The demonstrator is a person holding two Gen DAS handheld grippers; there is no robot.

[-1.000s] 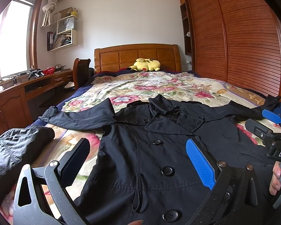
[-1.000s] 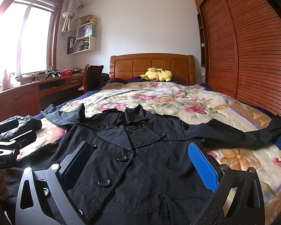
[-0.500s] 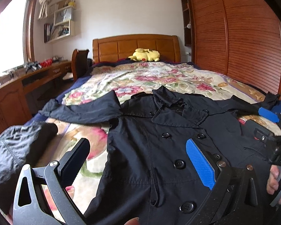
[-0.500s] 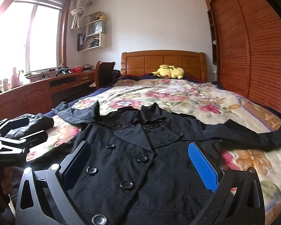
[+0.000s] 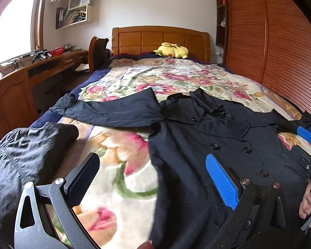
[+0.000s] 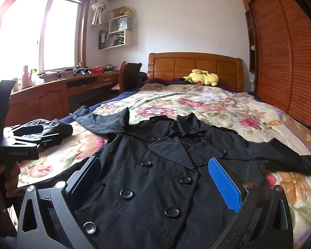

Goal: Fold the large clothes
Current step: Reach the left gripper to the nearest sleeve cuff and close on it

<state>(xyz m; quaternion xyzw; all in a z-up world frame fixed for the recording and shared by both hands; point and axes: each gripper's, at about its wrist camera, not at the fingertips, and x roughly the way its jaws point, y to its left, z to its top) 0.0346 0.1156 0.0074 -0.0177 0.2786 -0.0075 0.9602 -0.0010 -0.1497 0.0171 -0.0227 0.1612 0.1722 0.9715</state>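
Bedding first: a cream quilt printed with pink flowers (image 6: pixel 207 103) covers the wooden bed with its panelled headboard (image 6: pixel 194 64), and my black double-breasted button coat (image 6: pixel 165 174) lies face up across its near half, collar toward the headboard, both sleeves spread out to the sides. A yellow plush toy (image 6: pixel 203 77) rests by the headboard. To the left I see a long wooden worktop (image 6: pixel 58 87) under the bright window (image 6: pixel 31 33), a chair (image 6: pixel 130 72) tucked against it, and white wall shelves (image 6: pixel 118 31) above. Slatted wooden wardrobe doors (image 6: pixel 284 62) fill the right wall. A second dark crumpled garment (image 5: pixel 29 153) sits on the bed's left edge. My left tool (image 5: pixel 153 178) hangs wide, holding nothing, over the coat's left edge; my right tool (image 6: pixel 155 178) is equally wide over the button front.
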